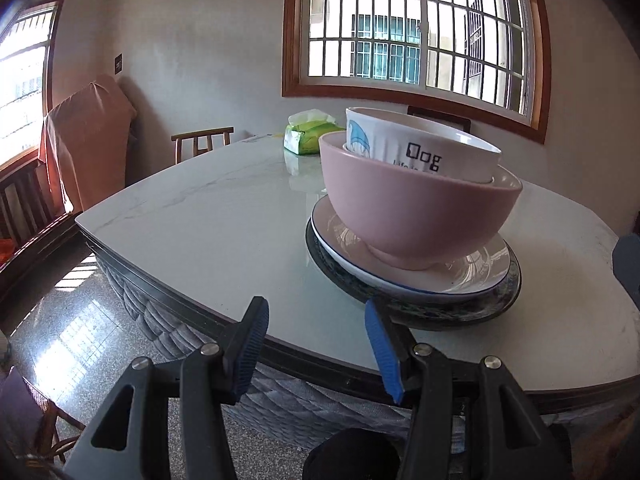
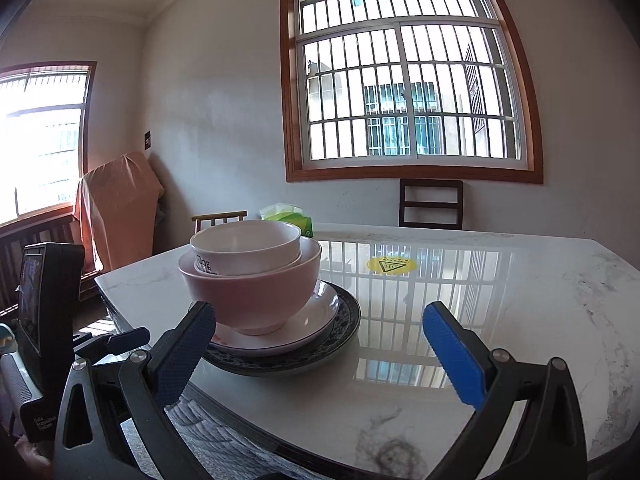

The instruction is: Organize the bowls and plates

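Left wrist view, noted largest to smallest. Marble worktop (image 1: 200, 216), glossy, rounded corner facing camera. Stack near that front edge: dark patterned plate (image 1: 460, 312) at bottom, white plate (image 1: 476, 276) with blue rim on it, pink bowl (image 1: 416, 216) standing upright on white plate, white bowl (image 1: 424, 148) printed with "Dog" nested inside pink bowl, tilted slightly. Green tissue pack (image 1: 306, 136) behind stack, apart from it. Left gripper (image 1: 316, 344) spread wide, nothing between blue pads; right pad just in front of dark plate's rim, contact not confirmable; left pad over worktop edge.

Right wrist view. Same worktop (image 2: 500, 320), window reflection across it, yellow round sticker (image 2: 391, 266) toward far side. Stack at left-front corner: dark patterned plate (image 2: 340, 336), white plate (image 2: 316, 312), pink bowl (image 2: 260, 292), white bowl (image 2: 248, 248) on top. Tissue pack (image 2: 288, 218) beyond bowls. Right gripper (image 2: 320, 348) spread wide, holding nothing; left pad overlapping near rim of plates in picture, right pad over bare marble well to the right of stack.
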The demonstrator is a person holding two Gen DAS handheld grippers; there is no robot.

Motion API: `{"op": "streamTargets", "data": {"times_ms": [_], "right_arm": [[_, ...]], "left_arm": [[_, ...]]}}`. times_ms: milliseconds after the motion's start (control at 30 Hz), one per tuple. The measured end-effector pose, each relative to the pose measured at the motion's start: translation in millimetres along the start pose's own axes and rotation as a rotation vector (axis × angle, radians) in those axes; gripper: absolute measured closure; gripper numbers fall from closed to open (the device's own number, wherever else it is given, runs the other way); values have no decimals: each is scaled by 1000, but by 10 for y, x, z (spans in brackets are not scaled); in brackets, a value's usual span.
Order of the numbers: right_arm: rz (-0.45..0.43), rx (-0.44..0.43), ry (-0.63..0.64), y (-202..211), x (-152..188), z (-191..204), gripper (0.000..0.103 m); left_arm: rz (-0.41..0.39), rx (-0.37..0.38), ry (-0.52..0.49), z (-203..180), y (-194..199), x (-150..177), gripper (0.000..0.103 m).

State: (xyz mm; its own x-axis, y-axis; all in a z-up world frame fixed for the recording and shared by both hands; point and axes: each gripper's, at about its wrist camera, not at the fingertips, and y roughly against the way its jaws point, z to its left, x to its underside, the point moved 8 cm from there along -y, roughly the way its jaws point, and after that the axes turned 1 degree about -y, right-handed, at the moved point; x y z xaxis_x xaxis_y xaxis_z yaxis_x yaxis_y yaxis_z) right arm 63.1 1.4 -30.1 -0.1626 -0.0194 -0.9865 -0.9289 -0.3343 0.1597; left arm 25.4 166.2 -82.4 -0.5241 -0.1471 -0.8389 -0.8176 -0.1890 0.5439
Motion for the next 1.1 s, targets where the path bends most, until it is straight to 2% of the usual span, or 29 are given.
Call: {"op": "streamTargets", "data": {"times_ms": [267, 333, 400, 433, 600, 733, 1100], "right_arm": [[-4, 9, 10, 41, 50, 2, 0], [-11, 13, 18, 61, 46, 13, 0], [-18, 18, 24, 76, 41, 19, 0], [-22, 19, 23, 88, 38, 14, 0], [-24, 19, -4, 100, 23, -50, 0], [-15, 17, -6, 98, 46, -53, 0], [-18, 8, 3, 130, 37, -27, 0]], "left_arm": [[-76, -40, -60, -55, 80, -11, 52], [-88, -31, -71, -88, 110, -21, 52], [-91, -25, -80, -99, 129, -29, 43], [-94, -26, -80, -98, 137, -33, 34], [-142, -27, -74, -73, 246, -96, 33], [-151, -1, -76, -88, 298, -111, 25], [-144, 10, -88, -121, 337, -87, 24]]}}
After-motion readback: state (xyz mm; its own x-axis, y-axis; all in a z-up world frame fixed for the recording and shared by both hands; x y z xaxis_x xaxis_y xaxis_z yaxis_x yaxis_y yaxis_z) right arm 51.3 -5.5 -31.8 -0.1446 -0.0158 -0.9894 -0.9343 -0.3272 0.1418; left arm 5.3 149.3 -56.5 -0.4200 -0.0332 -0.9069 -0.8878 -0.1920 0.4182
